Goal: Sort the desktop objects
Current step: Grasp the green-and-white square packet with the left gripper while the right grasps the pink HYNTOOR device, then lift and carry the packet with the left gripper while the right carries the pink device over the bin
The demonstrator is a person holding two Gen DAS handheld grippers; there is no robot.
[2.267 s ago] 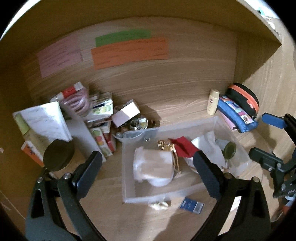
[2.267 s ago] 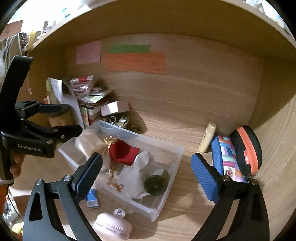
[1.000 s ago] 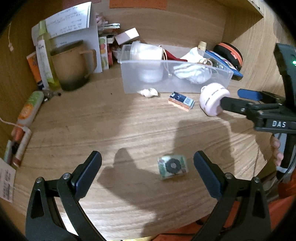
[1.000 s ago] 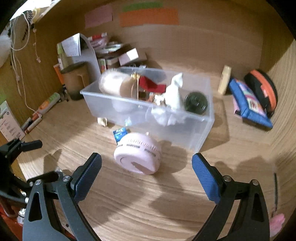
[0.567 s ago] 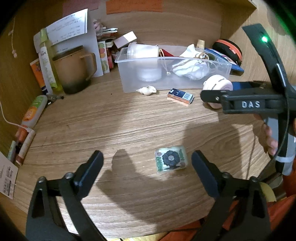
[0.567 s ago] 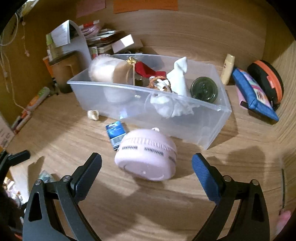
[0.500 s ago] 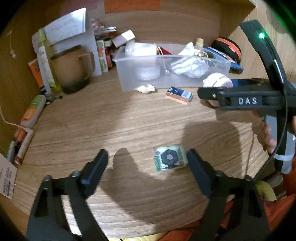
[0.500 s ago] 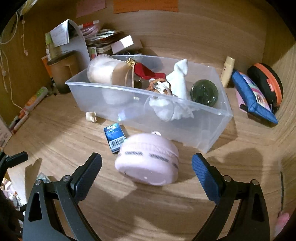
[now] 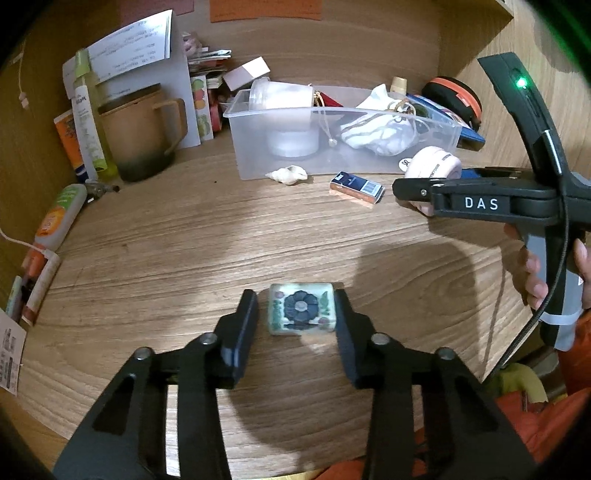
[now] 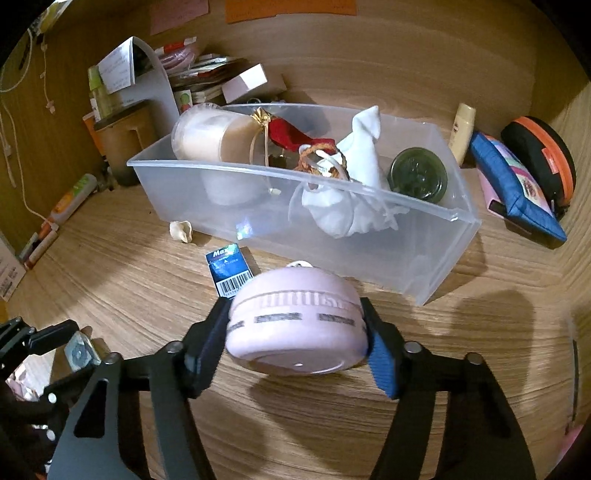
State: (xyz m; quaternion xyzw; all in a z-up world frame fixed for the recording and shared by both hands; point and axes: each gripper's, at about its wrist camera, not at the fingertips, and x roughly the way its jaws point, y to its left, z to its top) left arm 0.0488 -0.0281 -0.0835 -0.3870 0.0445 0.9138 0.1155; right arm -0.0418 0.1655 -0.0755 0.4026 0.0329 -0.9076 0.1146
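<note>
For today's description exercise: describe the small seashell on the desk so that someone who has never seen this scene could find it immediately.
Find the clear plastic bin at the back of the wooden desk. Against its front wall, near the left end, lies the seashell, left of a blue barcoded box. It is the only cream, spiral-shaped natural object among packaged goods.

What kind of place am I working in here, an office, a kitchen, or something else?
Most likely a home desk set into a wooden alcove. Signs: the wood-grain desktop with side walls, paper notes stuck on the back panel, and personal clutter such as a mug, a pencil case and a clear plastic bin.
</note>
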